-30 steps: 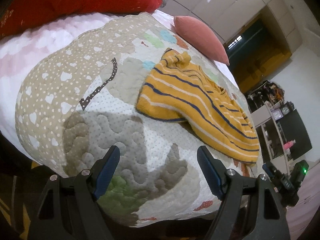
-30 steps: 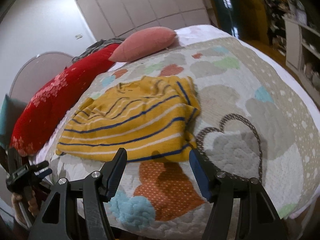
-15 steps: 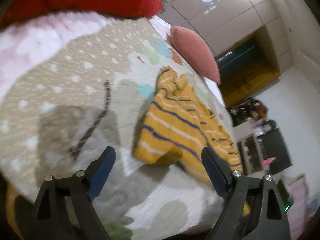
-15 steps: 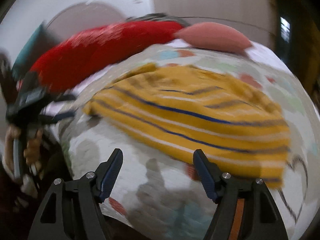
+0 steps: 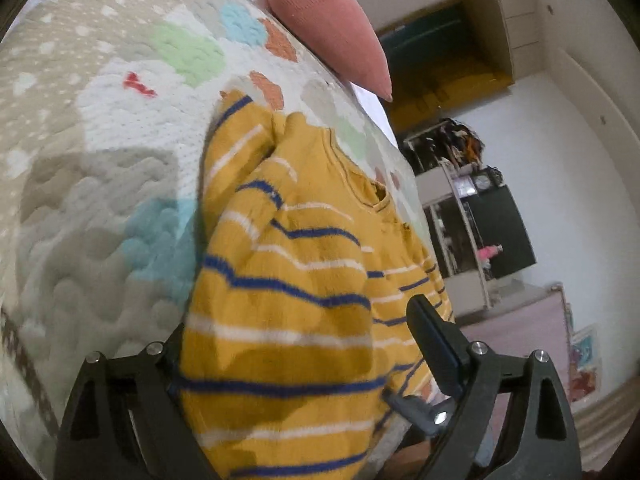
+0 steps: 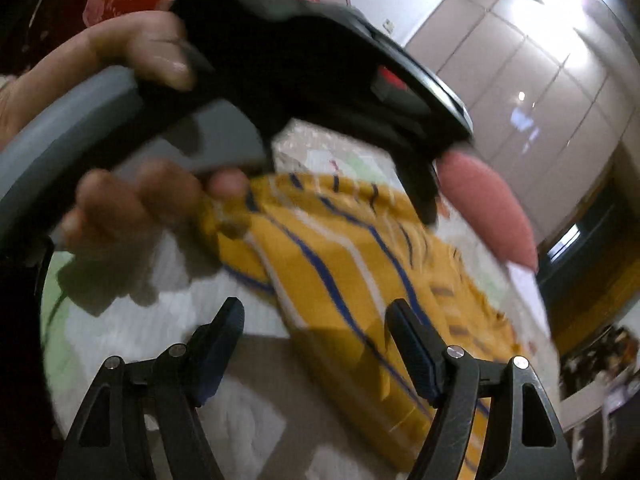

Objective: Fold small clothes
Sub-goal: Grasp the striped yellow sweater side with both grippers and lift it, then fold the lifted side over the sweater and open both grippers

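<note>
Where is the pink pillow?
The pink pillow lies at the far end of the quilt, beyond the yellow sweater. It is at the top in the left wrist view and on the right in the right wrist view.

Soft, fuzzy knitted sweater (image 5: 288,312), yellow wool-like cloth with blue and white stripes. Bumpy, puffy quilt (image 5: 80,208), stitched matt cloth. Pink cushion (image 5: 332,28) of fine ribbed knit, not shiny. Hard black matt plastic on the left gripper (image 5: 296,344), with little shiny metal screws. Smooth, glossy cupboard doors (image 6: 520,64), maybe lacquered wood, too blurry to tell.
</note>
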`<state>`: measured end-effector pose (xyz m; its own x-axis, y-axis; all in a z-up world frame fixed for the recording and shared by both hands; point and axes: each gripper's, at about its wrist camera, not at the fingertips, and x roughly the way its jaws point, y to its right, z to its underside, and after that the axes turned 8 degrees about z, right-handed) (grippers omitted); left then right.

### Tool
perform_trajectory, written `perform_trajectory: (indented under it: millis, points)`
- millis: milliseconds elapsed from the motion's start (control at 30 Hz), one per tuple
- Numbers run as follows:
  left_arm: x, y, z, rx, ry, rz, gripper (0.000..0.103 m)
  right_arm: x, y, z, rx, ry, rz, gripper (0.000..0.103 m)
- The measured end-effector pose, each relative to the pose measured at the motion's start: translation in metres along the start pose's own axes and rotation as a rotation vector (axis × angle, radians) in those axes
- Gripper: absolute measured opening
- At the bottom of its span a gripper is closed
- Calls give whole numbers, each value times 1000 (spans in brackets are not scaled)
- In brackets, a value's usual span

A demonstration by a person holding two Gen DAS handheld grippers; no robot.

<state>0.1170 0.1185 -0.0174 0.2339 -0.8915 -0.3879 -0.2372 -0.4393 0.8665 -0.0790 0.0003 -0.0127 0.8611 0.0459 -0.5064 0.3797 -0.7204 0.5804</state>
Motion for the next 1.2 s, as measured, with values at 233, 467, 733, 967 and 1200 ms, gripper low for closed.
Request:
perform_trajectory:
  millis: [233,467,733,967,1200]
  points:
    - [-7,-5,-6,-66,16,-47,18,10,6,-10,64,-11,-55,15]
    - [22,98,-15,84,-2,-53,16,-30,76,3,301,79,-4,9]
    - [200,241,18,318,-280,42,7,-71,204,121,745,-16,115,9]
    - [262,245,56,309,-353,-37,31,-75,249,239,1110,-167,36,40]
    - [171,253,99,476,-177,-192,68,-96,264,276,1286,-151,14,59]
